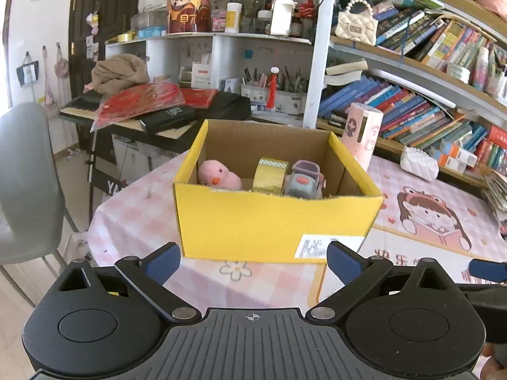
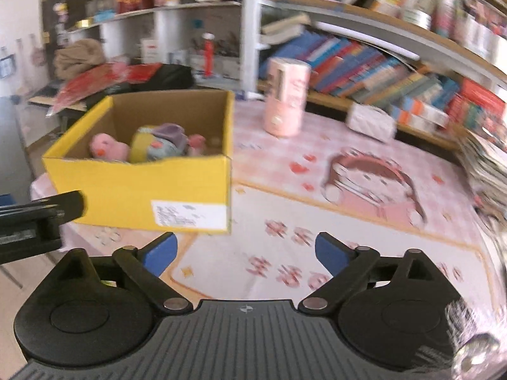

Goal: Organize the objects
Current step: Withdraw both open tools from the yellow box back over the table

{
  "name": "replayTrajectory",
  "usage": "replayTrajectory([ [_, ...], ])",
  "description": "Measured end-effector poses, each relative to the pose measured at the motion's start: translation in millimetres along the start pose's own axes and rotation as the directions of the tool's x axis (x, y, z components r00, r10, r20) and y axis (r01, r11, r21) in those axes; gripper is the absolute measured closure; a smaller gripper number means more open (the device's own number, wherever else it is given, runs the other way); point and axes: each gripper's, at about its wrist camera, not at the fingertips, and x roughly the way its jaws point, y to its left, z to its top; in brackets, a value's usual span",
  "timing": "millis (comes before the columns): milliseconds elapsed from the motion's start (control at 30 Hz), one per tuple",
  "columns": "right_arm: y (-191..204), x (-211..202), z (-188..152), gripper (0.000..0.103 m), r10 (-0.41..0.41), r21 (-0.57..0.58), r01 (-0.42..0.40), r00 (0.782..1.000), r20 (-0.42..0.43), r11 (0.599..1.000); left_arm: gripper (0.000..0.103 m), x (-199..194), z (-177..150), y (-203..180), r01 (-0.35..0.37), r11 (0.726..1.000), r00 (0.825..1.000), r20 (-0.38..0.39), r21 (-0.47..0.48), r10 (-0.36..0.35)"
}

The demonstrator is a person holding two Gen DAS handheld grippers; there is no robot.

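A yellow cardboard box [image 1: 269, 224] stands open on the pink tablecloth; it also shows in the right wrist view [image 2: 126, 196]. Inside lie a pink plush chick [image 1: 218, 175], a yellow tape roll [image 1: 269, 174] and a grey-purple plush toy [image 1: 304, 180]; the same chick [image 2: 104, 148], roll [image 2: 139, 145] and toy [image 2: 168, 141] show in the right wrist view. My left gripper [image 1: 253, 261] is open and empty, just in front of the box. My right gripper [image 2: 245, 253] is open and empty, over the tablecloth to the right of the box.
A pink cylinder container [image 1: 362, 133] stands behind the box, and a white quilted pouch [image 1: 418, 163] lies near the bookshelf [image 1: 412, 107]. A paper stack [image 2: 484, 164] sits at the table's right edge. A grey chair [image 1: 25, 183] and a keyboard [image 1: 133, 110] stand left.
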Motion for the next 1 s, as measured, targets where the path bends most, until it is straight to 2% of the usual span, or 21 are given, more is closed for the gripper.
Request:
replayTrajectory([
  [167, -6, -11, -18, 0.002, -0.102, 0.047, 0.102, 0.995, 0.006, 0.994, 0.001, -12, -9, -1, 0.016, 0.999, 1.000, -0.002, 0.038, -0.016],
  [267, -9, -18, -27, 0.000, -0.137, 0.064, 0.137, 0.991, 0.006, 0.989, 0.001, -16, -15, -2, 0.026, 0.998, 1.000, -0.017, 0.052, -0.025],
  [500, -12, -37, -43, 0.000, -0.203, 0.084, 0.201, 0.979, 0.009, 0.976, 0.001, -21, -25, -9, 0.047, 0.994, 0.998, -0.043, 0.095, -0.043],
  [733, -28, -51, -53, 0.000, -0.272, 0.127, 0.271, 0.962, -0.006, 0.954, 0.001, -20, -29, -32, 0.054, 0.984, 0.997, -0.066, 0.171, -0.044],
  [1000, -47, -58, -60, 0.000, -0.317, 0.158, 0.317, 0.948, -0.020, 0.935, 0.001, -17, -31, -58, 0.088, 0.974, 0.994, -0.086, 0.207, -0.071],
])
